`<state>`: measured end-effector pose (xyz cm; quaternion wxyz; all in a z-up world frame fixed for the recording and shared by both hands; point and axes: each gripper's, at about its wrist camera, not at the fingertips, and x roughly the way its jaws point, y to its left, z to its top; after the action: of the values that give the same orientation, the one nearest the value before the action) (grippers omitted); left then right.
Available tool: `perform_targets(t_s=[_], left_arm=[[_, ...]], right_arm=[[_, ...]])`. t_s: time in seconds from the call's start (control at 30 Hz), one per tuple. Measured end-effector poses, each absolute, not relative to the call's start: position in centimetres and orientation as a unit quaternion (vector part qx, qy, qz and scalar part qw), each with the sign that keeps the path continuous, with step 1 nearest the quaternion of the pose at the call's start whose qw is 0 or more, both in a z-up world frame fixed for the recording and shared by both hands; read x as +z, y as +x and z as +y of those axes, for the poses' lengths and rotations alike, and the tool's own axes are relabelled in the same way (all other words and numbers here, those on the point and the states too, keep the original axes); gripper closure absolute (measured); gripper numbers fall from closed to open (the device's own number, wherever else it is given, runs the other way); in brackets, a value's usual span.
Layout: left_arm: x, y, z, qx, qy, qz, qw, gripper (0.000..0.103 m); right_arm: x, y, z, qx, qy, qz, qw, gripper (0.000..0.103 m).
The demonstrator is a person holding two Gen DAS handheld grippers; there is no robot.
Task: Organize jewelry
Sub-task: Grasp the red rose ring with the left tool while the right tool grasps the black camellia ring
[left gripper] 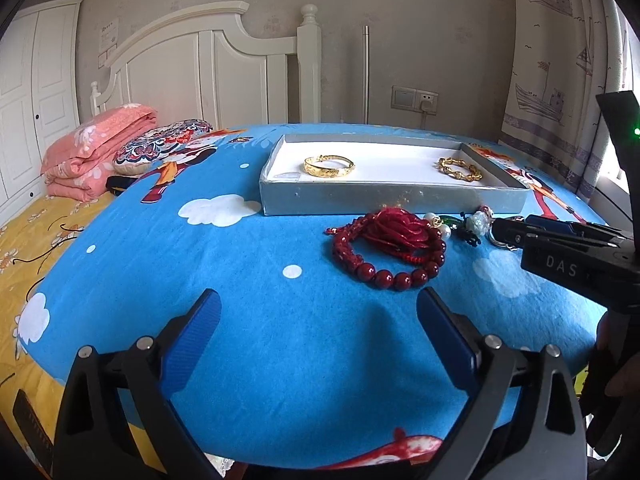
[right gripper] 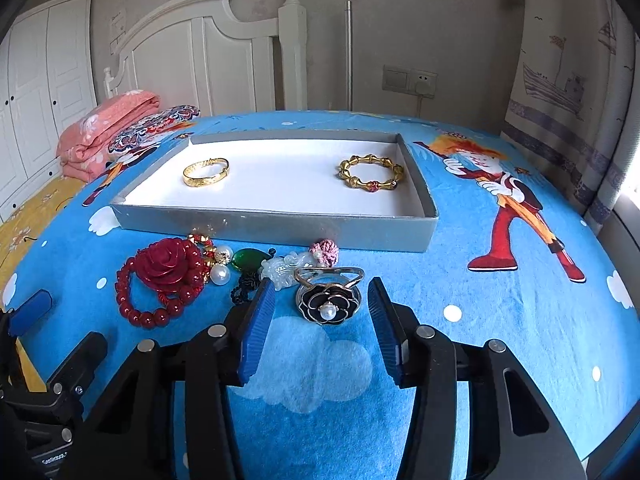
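A grey tray (right gripper: pixel 280 228) (left gripper: pixel 392 200) with a white floor holds a plain gold bangle (right gripper: pixel 206 172) (left gripper: pixel 329 165) on the left and a gold bamboo-style bangle (right gripper: pixel 371 178) (left gripper: pixel 460 168) on the right. In front of the tray lies a pile of jewelry: a red bead bracelet with a red rose (right gripper: pixel 164 276) (left gripper: pixel 390 246), pearls (right gripper: pixel 220 274), a green pendant (right gripper: pixel 246 259), a pale jade pendant (right gripper: pixel 280 270) and a black flower ring with a pearl (right gripper: pixel 329 299). My right gripper (right gripper: pixel 322 302) is open, its fingers on either side of the black ring. My left gripper (left gripper: pixel 318 312) is open and empty, just short of the red bracelet.
The table wears a blue cartoon cloth (right gripper: pixel 500 300). Left of it is a bed with a yellow sheet (left gripper: pixel 24 248), a folded pink quilt (left gripper: pixel 96 148) and a patterned pillow (left gripper: pixel 160 144). A headboard (left gripper: pixel 192 68), a wall socket (left gripper: pixel 414 100) and a curtain (left gripper: pixel 560 80) stand behind.
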<state>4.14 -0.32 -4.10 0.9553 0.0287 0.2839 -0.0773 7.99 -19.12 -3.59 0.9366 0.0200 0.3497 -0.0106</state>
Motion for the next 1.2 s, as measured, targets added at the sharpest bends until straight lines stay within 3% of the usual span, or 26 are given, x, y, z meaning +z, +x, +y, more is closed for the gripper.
perform_targets(t_s=[0.07,0.13,0.4,0.77,0.97,1.07,1.2], left_arm=[[-3.8,4.5,-0.7,-0.085,0.026,0.288,0.953,0.009],[-3.6,4.8,-0.9,-0.089,0.023,0.293,0.952,0.01],[-3.4,5.4,-1.9,-0.099,0.026,0.299,0.949,0.014],[-2.5,9.4,-5.0,-0.118,0.016,0.318,0.941,0.031],[-3.3,10.7,-6.0,-0.115,0.028,0.339,0.933,0.046],[-3.4,10.5,-6.3,-0.114,0.043,0.331,0.936,0.069],[-3.2,9.9,-5.8,-0.121,0.028,0.32,0.939,0.069]], right_arm=[[-3.9,8.3,-19.4,-0.009,0.026,0.356,0.934,0.06],[-4.0,8.3,-19.5,-0.003,0.028,0.357,0.934,0.072],[-4.0,6.6,-20.3,0.001,0.046,0.327,0.944,0.072],[-4.3,4.7,-21.0,0.008,0.057,0.313,0.948,0.072],[-4.6,4.4,-21.0,0.015,0.061,0.312,0.948,0.072],[-4.6,4.3,-20.9,0.018,0.06,0.311,0.948,0.072],[-4.6,3.9,-20.6,0.021,0.055,0.309,0.949,0.072]])
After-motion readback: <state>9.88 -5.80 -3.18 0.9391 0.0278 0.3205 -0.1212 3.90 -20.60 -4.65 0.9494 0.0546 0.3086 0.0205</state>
